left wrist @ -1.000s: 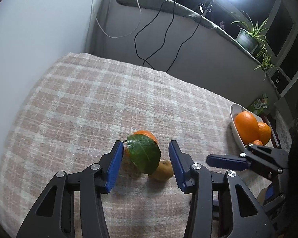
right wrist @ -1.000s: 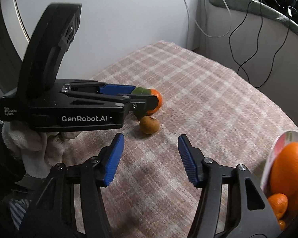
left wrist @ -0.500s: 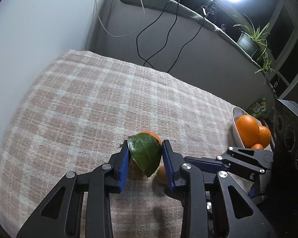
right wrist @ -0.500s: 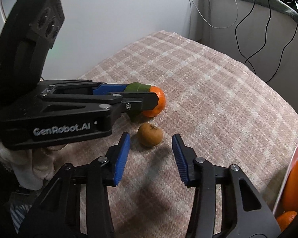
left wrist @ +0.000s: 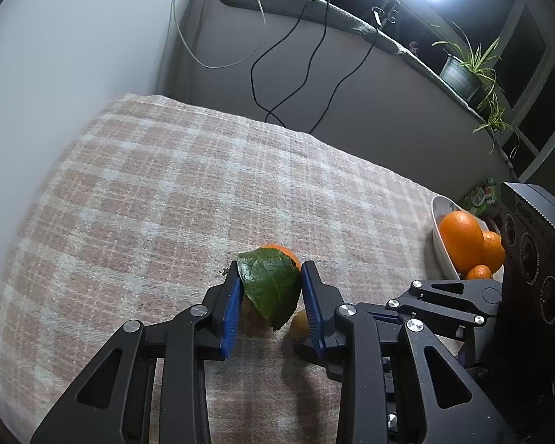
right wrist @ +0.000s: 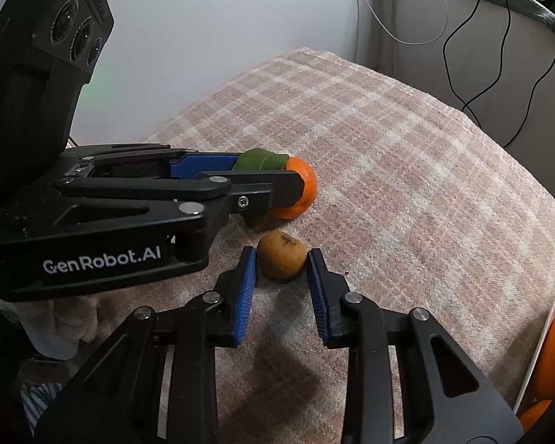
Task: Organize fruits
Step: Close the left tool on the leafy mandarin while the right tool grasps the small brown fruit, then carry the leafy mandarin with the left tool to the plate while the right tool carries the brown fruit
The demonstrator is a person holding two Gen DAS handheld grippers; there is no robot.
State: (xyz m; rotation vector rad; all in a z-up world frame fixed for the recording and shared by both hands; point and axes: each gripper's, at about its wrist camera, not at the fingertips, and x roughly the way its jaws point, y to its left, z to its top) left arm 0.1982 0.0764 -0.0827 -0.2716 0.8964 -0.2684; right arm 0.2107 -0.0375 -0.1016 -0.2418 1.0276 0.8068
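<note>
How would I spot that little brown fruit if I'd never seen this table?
Start at the checked cloth and find the two black tongs near its front. The brown fruit sits between the blue pads of the right tongs, which are closing. Unlike the leafy orange beside it, it is dull, russet and leafless.

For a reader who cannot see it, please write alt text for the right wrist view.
The right gripper is closing its blue pads around a small brown fruit on a pink checked cloth. Just behind, the left gripper clamps an orange mandarin with a green leaf.
</note>
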